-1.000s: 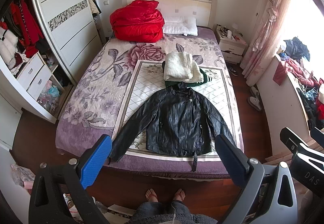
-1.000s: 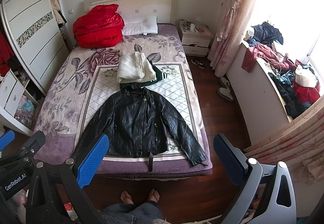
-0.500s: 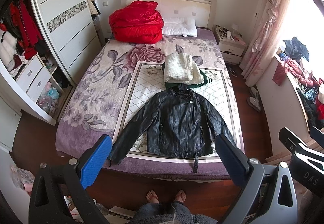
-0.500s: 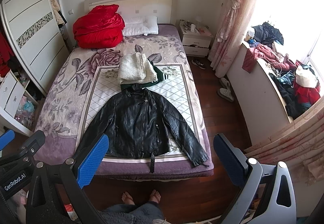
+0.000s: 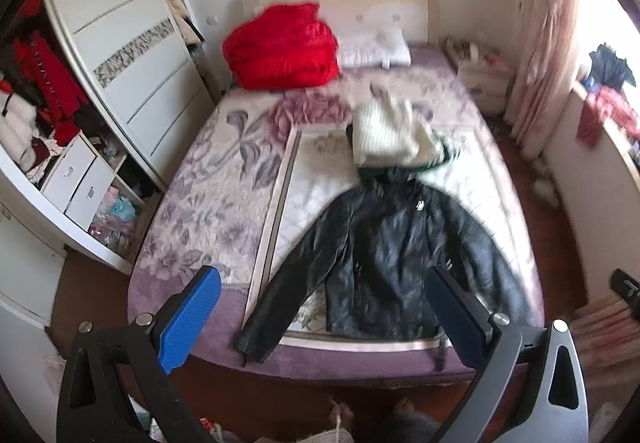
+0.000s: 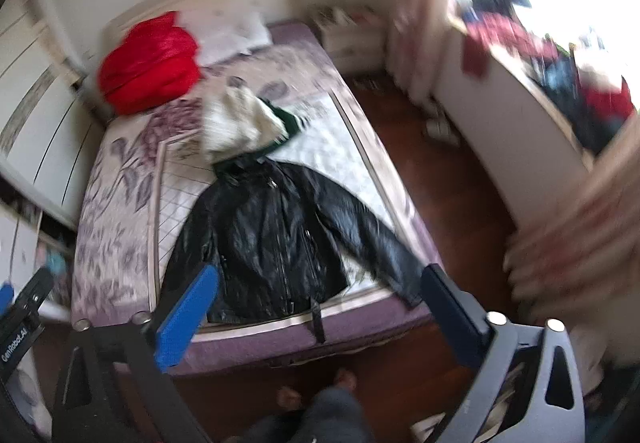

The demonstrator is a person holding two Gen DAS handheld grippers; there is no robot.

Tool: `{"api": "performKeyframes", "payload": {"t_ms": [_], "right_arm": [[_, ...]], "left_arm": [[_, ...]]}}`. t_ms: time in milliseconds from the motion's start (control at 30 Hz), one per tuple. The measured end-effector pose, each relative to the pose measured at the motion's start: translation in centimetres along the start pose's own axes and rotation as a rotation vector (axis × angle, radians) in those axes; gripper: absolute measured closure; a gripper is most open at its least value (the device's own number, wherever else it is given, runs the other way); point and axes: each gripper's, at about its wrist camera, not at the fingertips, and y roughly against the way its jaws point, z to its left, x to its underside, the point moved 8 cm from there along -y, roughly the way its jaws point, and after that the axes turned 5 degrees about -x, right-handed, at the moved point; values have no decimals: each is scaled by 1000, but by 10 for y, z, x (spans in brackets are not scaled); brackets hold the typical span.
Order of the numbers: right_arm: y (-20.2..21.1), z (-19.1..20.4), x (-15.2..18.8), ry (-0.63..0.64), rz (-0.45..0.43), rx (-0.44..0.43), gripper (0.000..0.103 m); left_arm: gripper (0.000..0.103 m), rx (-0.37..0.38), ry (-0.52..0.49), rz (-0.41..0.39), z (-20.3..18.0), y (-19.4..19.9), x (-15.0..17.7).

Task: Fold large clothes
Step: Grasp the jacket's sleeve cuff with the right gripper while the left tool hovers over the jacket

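Left gripper (image 5: 320, 317), blue-padded: jaws wide, empty, above bed foot. Right gripper (image 6: 320, 317): jaws apart, just been closing somewhat, nothing between. Black leather jacket (image 5: 396, 259) flat on purple floral bed (image 5: 208, 211), sleeves spread, hem at foot edge. Beyond jacket collar: folded cream knit sweater (image 5: 390, 133). Farther, near headboard: red quilt bundle (image 5: 282, 47).

It was a home bedroom: a bed (image 5: 208, 211) with a pillow (image 5: 372, 47), a wardrobe (image 5: 132, 55), curtains (image 5: 548, 43) and a nightstand (image 5: 480, 79).
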Motion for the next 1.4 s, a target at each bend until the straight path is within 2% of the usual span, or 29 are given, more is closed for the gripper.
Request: {"api": "performKeyframes", "payload": {"t_ms": [67,233,267,333,467,600,667,700,833,900,933,967,1033,1067,1100,1133,1300,1333,1367,1400], "right_arm": [[-48,-31,13,-75,52,25,38],[-169,-114,51,-319,219,24,37],[-204,-135,62,-399,267,6,36],[-255,-164,82,-498,301,-35,36],[-368,-215,128,-693,417,-65,36],[-433,-268,173,-886,416,-47,36],[-452,-290,198,-963,402,-34,35],[-456,-293,203,-991,406,-41,33],[-499,-303,261,-1159,461,-122,33],[-509,-300,274,-1232,452,-162,33],[-517,-301,281,-1278,418,-185,33],[-519,-305,282,-1327,348,-202,33],[-517,-316,282,-1386,219,-191,46],[-512,-325,280,-1421,108,-179,59],[-509,-331,280,-1437,45,-162,71],[-509,-334,281,-1443,4,-154,71],[-533,-337,283,-1462,-64,-178,67],[-536,-336,283,-1473,-95,-182,70],[-534,-333,282,-1478,-129,-169,83],[-531,-337,282,-1478,-151,-158,89]], "left_arm": [[0,-11,-10,42,-9,-32,13],[0,-31,-37,146,-60,-124,36],[0,-41,-39,163,-69,-140,40],[0,-57,-36,218,-88,-178,51],[0,-96,-30,322,-115,-248,79],[0,-108,-28,419,-140,-309,115],[0,-108,-42,447,-157,-333,129],[0,-103,-52,462,-169,-346,139],[0,-72,-98,503,-211,-379,161],[0,-51,-125,515,-229,-389,171],[0,-43,-140,519,-236,-393,174],[0,-34,-151,519,-243,-396,176],[0,-18,-170,503,-255,-401,177],[0,-13,-179,488,-259,-402,176],[0,-8,-185,479,-262,-404,176],[0,-3,-192,474,-265,-406,176],[0,15,-194,489,-272,-418,181],[0,14,-192,482,-275,-420,180],[0,15,-192,477,-275,-420,179],[0,18,-190,472,-275,-421,177]]}}
